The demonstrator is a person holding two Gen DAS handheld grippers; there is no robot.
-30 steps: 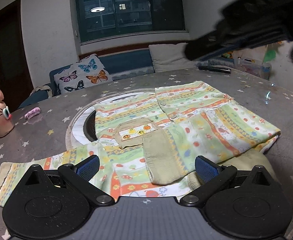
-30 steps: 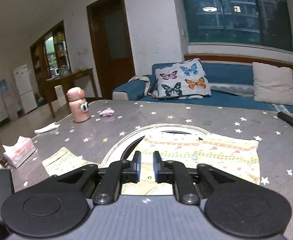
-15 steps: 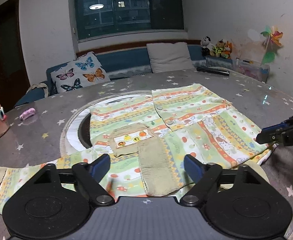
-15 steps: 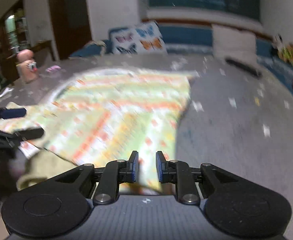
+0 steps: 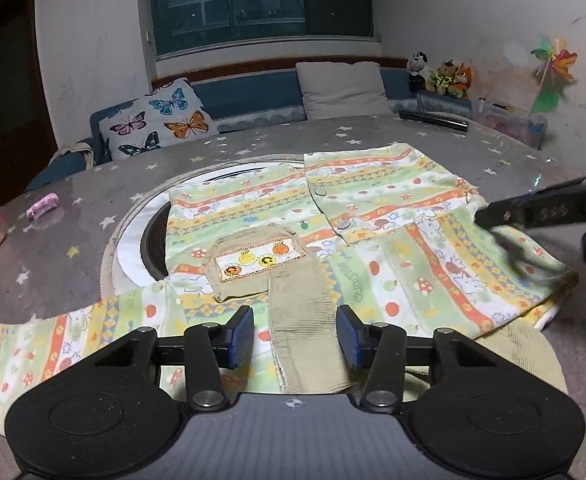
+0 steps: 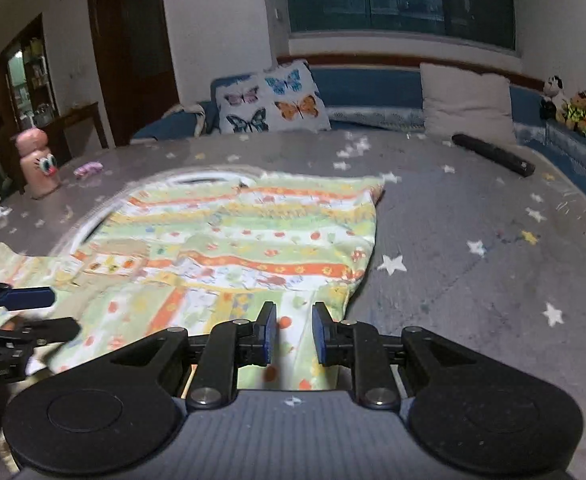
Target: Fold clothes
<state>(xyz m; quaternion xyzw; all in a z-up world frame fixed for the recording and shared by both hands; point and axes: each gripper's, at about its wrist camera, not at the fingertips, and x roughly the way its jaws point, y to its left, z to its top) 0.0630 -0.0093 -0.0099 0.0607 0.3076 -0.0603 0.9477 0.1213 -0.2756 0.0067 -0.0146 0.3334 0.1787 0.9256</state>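
Note:
A child's green, orange and yellow patterned jacket [image 5: 373, 216] lies spread on the grey star-print table [image 5: 73, 208], one sleeve folded across its front and the other sleeve [image 5: 45, 344] stretched to the left. My left gripper [image 5: 295, 336] is open, low over the olive cuff [image 5: 305, 320] of the folded sleeve. My right gripper [image 6: 295, 334] is slightly open, just above the jacket's [image 6: 253, 240] near right part; it also shows at the right edge of the left wrist view [image 5: 549, 212]. The left gripper shows at the left edge of the right wrist view [image 6: 17, 312].
A white ring [image 5: 133, 232] is set in the table under the jacket. A pink bottle [image 6: 39, 164] and a small pink item [image 5: 43, 205] lie far left. A black remote [image 6: 493, 154] lies at the far right. A sofa with cushions [image 5: 157, 120] stands behind.
My right gripper swung from high above the table down to the jacket's right side and opened slightly. My left gripper narrowed its opening over the olive cuff.

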